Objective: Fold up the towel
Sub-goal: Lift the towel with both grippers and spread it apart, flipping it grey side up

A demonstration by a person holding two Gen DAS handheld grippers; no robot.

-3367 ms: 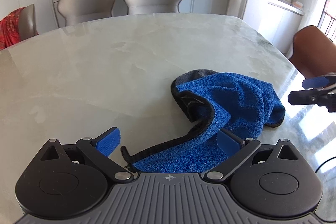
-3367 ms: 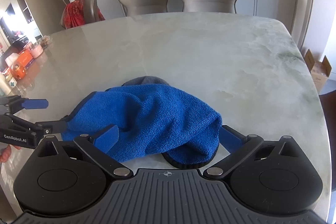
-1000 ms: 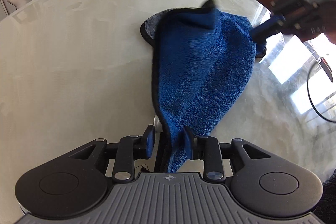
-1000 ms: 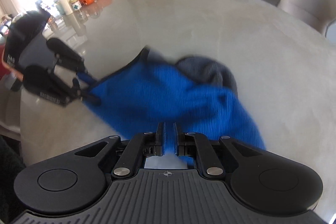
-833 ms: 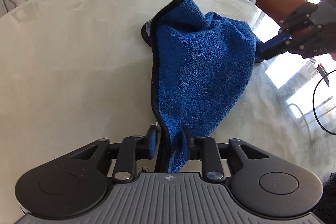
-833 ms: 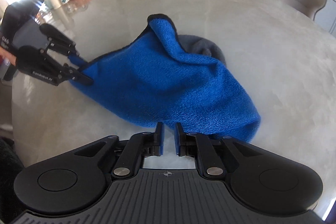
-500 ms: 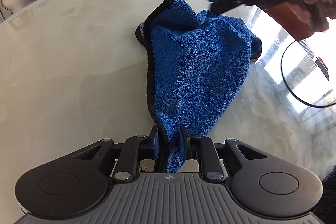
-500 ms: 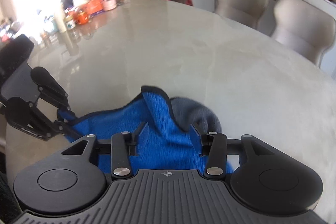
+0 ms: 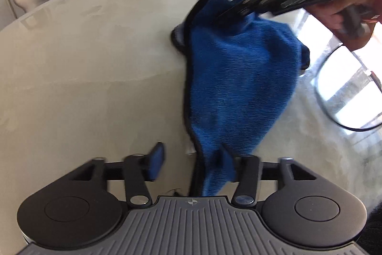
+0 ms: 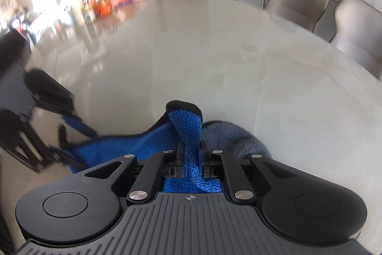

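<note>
Marble table (image 9: 95, 63), left hand-held gripper (image 9: 191, 159) released towel (image 9: 238, 78)

In the left wrist view the right gripper (image 9: 229, 13) is smeared by motion, so its fingertips and the corner of the towel (image 9: 238, 87) beneath them cannot be made out, and the hand (image 9: 343, 18) holding it is cut off by the right edge. In the right wrist view the left gripper (image 10: 66, 135) is blurred and cropped at the left edge, and the clutter (image 10: 107, 1) at the table's (image 10: 214, 51) far end is washed out beyond telling. The towel's near part is hidden under the right gripper's body there.
</note>
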